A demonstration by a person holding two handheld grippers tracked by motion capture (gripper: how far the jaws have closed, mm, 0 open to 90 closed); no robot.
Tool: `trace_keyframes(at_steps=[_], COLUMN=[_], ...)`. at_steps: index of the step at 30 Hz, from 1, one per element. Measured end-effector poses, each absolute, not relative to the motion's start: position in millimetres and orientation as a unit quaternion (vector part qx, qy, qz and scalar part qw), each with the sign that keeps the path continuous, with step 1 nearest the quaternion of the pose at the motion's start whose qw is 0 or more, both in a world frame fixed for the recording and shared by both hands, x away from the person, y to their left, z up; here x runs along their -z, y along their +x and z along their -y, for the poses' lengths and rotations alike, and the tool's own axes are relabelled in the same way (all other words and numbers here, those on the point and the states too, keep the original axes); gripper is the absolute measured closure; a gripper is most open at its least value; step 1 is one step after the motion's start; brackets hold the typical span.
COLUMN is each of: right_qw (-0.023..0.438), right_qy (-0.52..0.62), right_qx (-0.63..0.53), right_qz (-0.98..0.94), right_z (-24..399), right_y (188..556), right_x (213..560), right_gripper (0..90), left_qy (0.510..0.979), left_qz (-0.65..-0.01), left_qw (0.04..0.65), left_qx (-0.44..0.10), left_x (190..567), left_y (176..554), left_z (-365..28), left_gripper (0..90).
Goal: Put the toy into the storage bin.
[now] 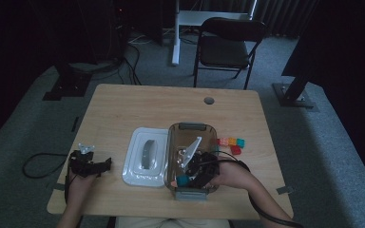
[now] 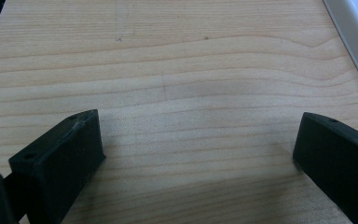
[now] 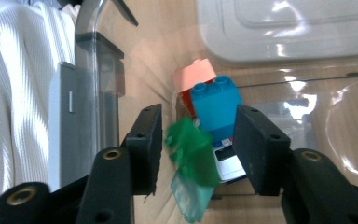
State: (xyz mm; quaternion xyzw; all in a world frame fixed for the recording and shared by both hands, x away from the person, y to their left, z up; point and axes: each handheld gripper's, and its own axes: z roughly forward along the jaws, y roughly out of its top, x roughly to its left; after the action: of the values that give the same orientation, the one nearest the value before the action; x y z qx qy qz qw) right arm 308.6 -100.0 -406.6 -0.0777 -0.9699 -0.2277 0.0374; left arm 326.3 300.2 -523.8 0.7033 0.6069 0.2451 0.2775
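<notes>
Bricks sit piled in the near end of the clear container [image 1: 190,130], and the right gripper [image 3: 198,135] is down among them. A green brick [image 3: 190,154] is blurred between its jaws, loose, neither pad pressing on it; the jaws stand partly apart. Just past the green one lies a blue brick [image 3: 216,108], with a pink brick [image 3: 193,76] behind it and a white piece [image 3: 228,163] beneath. From the high view, the right gripper [image 1: 197,168] is inside the container, and a white lid [image 1: 145,156] lies flat on the table [image 1: 123,109] just beside it. More coloured bricks [image 1: 232,143] sit on the wood beyond the container's other side. Off at the table's left edge, the left gripper [image 2: 196,149] hovers over bare wood, jaws wide, holding nothing.
</notes>
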Motion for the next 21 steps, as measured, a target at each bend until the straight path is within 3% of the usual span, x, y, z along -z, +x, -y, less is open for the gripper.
trace_keyframes(at_steps=[14, 21], right_qw=[0.002, -0.043], right_qy=[-0.145, -0.216], right_qx=[0.313, 0.354], right_qz=[0.939, 0.909], right_z=[153, 206], right_y=[312, 316], right_x=[380, 365], right_gripper=[50.7, 50.3], left_qy=[0.703, 0.703], left_qz=[-0.607, -0.607], left_qw=[0.277, 0.277], left_qx=[-0.245, -0.245], left_x=[524, 524], left_y=[326, 326], left_z=[-300, -300], left_gripper=[2.0, 2.0])
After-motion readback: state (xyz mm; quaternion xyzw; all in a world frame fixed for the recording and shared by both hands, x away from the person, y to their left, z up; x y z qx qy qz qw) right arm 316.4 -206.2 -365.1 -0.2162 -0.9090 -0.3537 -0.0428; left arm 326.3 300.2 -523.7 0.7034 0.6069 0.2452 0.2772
